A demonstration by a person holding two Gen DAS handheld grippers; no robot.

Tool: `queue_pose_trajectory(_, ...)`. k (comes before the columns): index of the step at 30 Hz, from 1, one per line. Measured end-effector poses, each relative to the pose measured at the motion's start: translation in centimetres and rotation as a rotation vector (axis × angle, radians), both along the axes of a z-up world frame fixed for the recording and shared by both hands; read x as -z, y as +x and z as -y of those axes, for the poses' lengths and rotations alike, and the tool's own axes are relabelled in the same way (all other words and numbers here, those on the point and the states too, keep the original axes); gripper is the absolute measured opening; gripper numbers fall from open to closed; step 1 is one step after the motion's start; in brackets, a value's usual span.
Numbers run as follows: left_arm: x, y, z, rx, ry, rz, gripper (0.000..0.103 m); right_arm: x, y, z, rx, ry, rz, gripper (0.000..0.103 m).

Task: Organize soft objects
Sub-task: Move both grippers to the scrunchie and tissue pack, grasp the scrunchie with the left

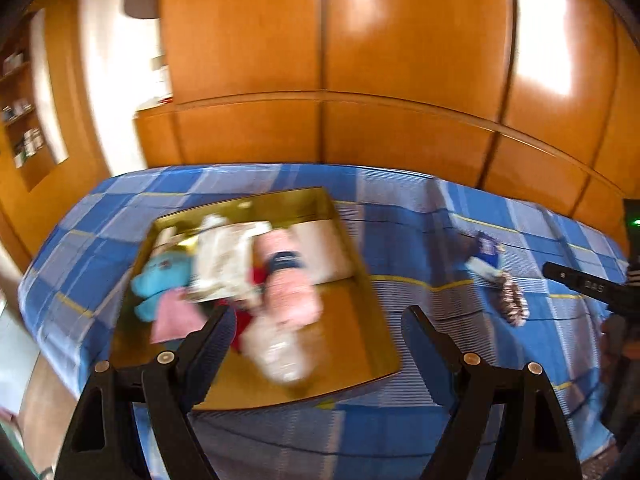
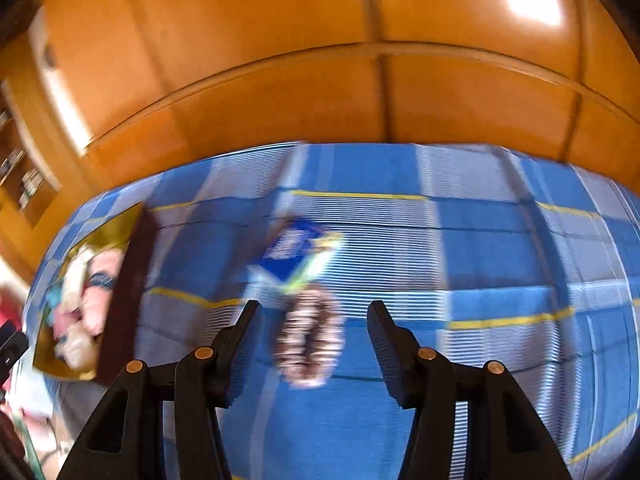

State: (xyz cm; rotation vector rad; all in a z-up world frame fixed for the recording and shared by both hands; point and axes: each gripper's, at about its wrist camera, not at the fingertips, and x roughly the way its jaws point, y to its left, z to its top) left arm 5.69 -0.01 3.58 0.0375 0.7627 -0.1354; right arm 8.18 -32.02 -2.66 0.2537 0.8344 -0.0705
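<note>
While soft toys fill the box [image 1: 360, 288] on the bed [image 1: 400, 216], both hand-held grippers, left [image 1: 316, 316] and right [image 2: 315, 312], hover spread and empty.

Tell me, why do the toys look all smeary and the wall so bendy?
Left wrist view: the soft toys in the gold box are motion-blurred. Right wrist view: the brown scrunchie and the blue plaid sheet are streaked sideways. Both views: the fisheye lens curves the wooden panels, which also carry bright window glare.

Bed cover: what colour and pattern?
Blue and white plaid bed cover with thin yellow lines; right wrist view shows it best.
</note>
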Motion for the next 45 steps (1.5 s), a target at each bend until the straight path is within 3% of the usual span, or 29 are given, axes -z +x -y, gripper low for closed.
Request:
queue_pose_trajectory(4,0.2,1.1,4.3,0.105,0.012,-0.031,0.084,1.0,-0.6,3.5,0.105,0.045,-0.006,0.054)
queue_pose_trajectory(14,4.7,4.1,16.5,0.367,0.042,-0.174,0.061,1.5,-1.6,7.3,0.236,0.167,-0.023,0.054)
queue_pose_trajectory(18,6.4,5.2,20.3,0.416,0.052,-0.209,0.061,1.1,-1.8,7.6,0.241,0.191,-0.011,0.054)
queue_pose_trajectory(24,8.8,7.3,24.3,0.413,0.068,-0.259,0.062,0.7,-1.8,8.1,0.249,0.217,0.004,0.055)
queue_pose_trajectory(31,10.2,7.9,26.0,0.403,0.027,-0.307,0.062,0.6,-1.9,8.5,0.263,0.242,0.011,0.055)
queue_pose_trajectory(33,10.9,8.0,26.6,0.404,0.056,-0.296,0.058,0.6,-1.9,8.6,0.265,0.245,0.012,0.055)
queue_pose_trajectory(35,11.0,7.9,27.1,0.426,0.088,-0.269,0.018,0.7,-1.8,8.5,0.264,0.242,0.008,0.055)
queue_pose_trajectory(45,9.4,5.9,21.4,0.457,-0.023,-0.267,0.018,1.9,-0.8,6.2,0.170,0.211,-0.043,0.055)
